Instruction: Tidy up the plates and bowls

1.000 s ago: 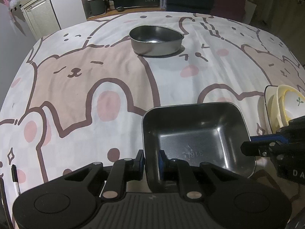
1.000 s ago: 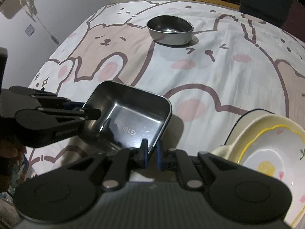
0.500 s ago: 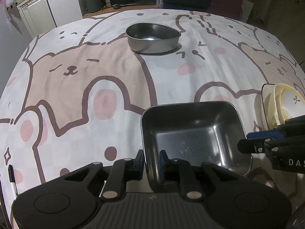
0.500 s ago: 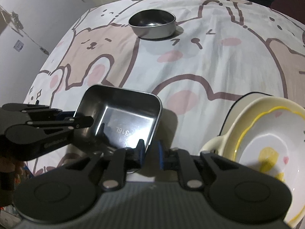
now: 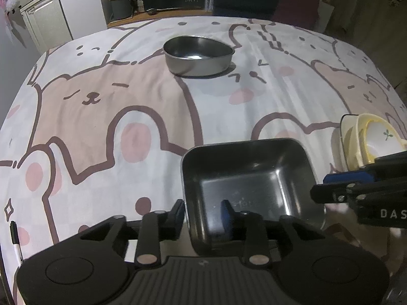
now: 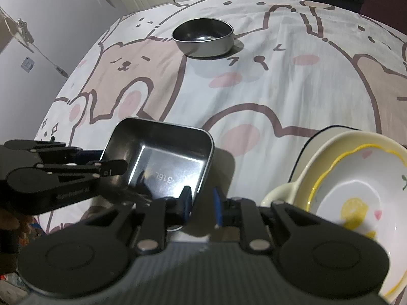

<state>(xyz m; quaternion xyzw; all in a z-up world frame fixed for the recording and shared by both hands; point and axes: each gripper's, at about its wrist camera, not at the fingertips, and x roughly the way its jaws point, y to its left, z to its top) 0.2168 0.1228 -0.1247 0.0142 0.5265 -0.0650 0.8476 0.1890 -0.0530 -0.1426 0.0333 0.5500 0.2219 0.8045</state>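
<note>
I have both grippers at the square stainless-steel dish [image 5: 250,178], which sits on the cartoon-animal tablecloth [image 5: 101,106] at the near edge of the table. My left gripper [image 5: 203,213] straddles the dish's near-left wall: 1 finger stands outside it, the blue-padded one inside, and I see a clear gap between pads and metal. Its jaws have just been opening, so they are apart and press on nothing. My right gripper [image 6: 202,203] does the same at the dish's near-right corner, 1 pad inside the rim, 1 outside; its jaws have also just been opening, and the wall stands loose between them. In the right wrist view the stamp "316L" shows on the dish floor, and the left gripper [image 6: 112,169] comes in from the left across the dish's side.

Just beside the dish on the right lies a stack of cream and yellow ceramic dishes [image 6: 356,185], the top 1 a white bowl with a yellow rim and small painted motifs. Well apart, toward the far side of the cloth, stands 1 rounded stainless-steel bowl [image 5: 198,56], upright. A black marker pen [image 5: 15,239] lies at the cloth's left edge.
</note>
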